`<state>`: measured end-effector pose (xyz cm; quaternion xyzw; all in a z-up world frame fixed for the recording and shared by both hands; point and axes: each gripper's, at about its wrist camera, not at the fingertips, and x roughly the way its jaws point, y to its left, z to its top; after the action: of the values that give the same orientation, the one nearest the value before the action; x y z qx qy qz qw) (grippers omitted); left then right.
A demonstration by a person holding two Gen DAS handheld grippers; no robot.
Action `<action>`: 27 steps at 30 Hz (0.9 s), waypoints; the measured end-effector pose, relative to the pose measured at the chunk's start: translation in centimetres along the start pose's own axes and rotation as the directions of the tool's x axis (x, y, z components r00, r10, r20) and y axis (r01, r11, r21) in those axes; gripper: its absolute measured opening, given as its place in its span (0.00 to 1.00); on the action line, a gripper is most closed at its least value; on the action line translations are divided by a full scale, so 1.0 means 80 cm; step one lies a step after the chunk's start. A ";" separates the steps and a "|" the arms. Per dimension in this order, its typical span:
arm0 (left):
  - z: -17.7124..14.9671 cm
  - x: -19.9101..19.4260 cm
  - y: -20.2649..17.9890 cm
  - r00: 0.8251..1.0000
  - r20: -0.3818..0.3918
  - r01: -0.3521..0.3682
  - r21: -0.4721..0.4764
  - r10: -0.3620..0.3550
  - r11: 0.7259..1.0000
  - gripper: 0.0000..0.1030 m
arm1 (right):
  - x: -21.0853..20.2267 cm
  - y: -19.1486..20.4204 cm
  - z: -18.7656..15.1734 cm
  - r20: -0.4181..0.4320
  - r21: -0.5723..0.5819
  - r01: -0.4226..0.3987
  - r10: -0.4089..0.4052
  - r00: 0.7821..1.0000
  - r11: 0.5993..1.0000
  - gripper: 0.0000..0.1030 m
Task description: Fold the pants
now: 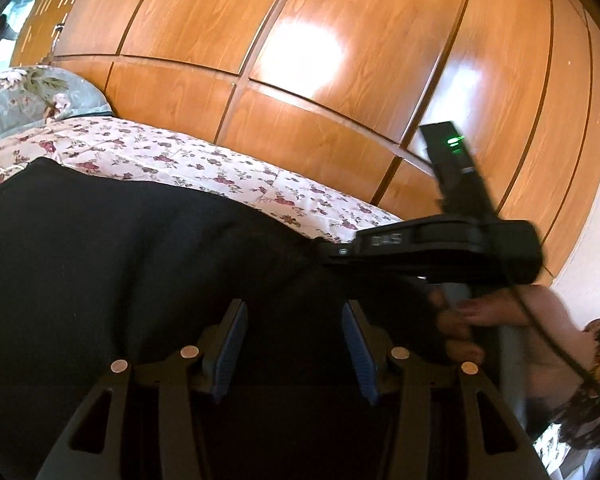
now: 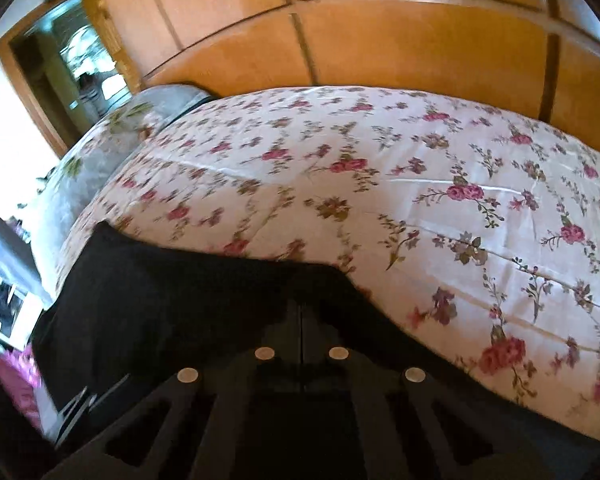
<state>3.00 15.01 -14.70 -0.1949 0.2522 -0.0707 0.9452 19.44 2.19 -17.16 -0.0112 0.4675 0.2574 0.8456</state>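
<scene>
Black pants lie on a floral bedsheet. My left gripper is open, its blue-padded fingers spread just over the black cloth with nothing between them. In the left wrist view my right gripper reaches in from the right, pinching the pants' edge. In the right wrist view the right gripper is shut on the black pants, which drape leftward over the bedsheet.
A wooden wardrobe stands behind the bed. A grey floral pillow lies at the bed's left end, also in the right wrist view. A doorway is at far left.
</scene>
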 end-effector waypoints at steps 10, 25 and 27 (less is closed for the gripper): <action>0.001 0.000 -0.003 1.000 -0.025 -0.007 0.006 0.007 1.000 0.49 | -0.014 -0.010 0.007 0.098 0.046 -0.036 0.031 0.995 0.998 0.00; 0.091 0.063 -0.054 0.972 -0.214 -0.089 0.046 0.097 0.995 0.56 | -0.211 -0.091 -0.107 0.263 0.016 0.314 -0.307 0.915 0.949 0.36; 0.092 0.091 -0.057 0.959 -0.251 -0.118 0.064 0.130 0.991 0.56 | -0.213 -0.108 -0.114 0.242 0.019 0.377 -0.370 0.897 0.926 0.36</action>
<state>12.82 11.62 -10.26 -0.1448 0.3811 -0.0419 0.9121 8.78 -14.93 -10.66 -0.0813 0.3470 0.0966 0.9293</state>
